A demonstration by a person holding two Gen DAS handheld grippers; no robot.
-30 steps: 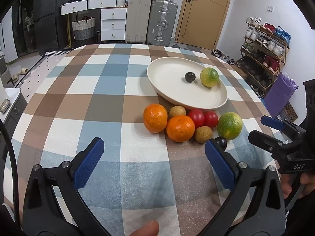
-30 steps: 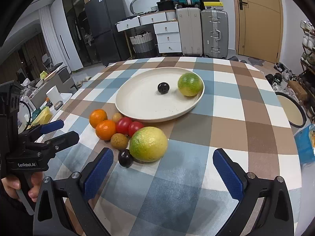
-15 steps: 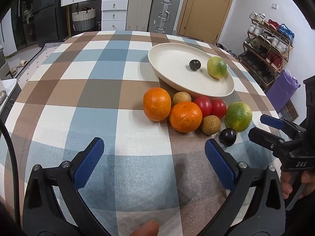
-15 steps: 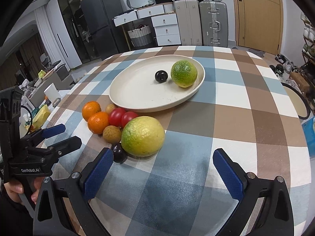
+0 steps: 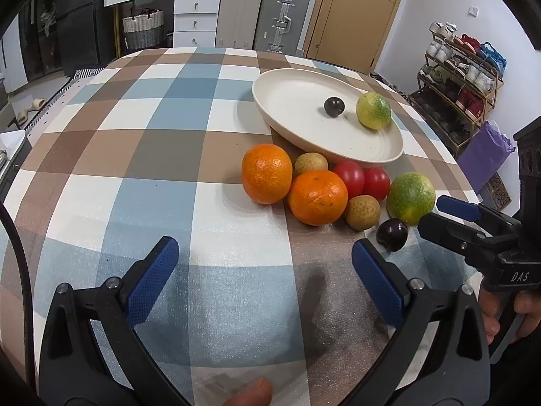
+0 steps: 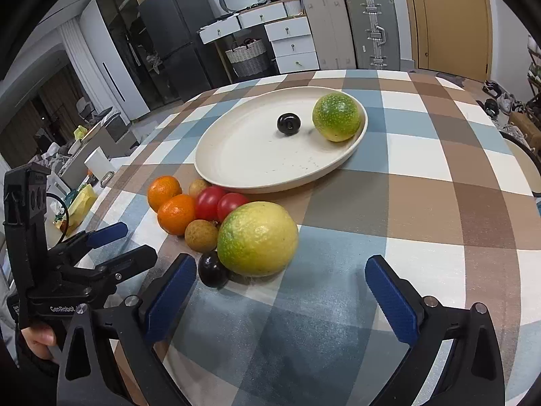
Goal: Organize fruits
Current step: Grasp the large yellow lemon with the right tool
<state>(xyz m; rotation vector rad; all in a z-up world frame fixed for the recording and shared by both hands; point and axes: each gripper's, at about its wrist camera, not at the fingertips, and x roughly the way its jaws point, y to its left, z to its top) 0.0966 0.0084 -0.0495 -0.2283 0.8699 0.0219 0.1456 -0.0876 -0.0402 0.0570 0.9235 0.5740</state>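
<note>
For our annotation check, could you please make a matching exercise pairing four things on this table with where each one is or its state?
Things:
1. dark plum on the plate
2. dark plum on the cloth
3. two red tomatoes
4. right gripper

Places or states:
A. between the oranges and the large green-yellow citrus, near the plate rim
B. open, holding nothing
C. beside a green citrus on the plate
D. by the right gripper's left finger, against the large citrus

Pairs: 1-C, 2-D, 3-A, 4-B
</note>
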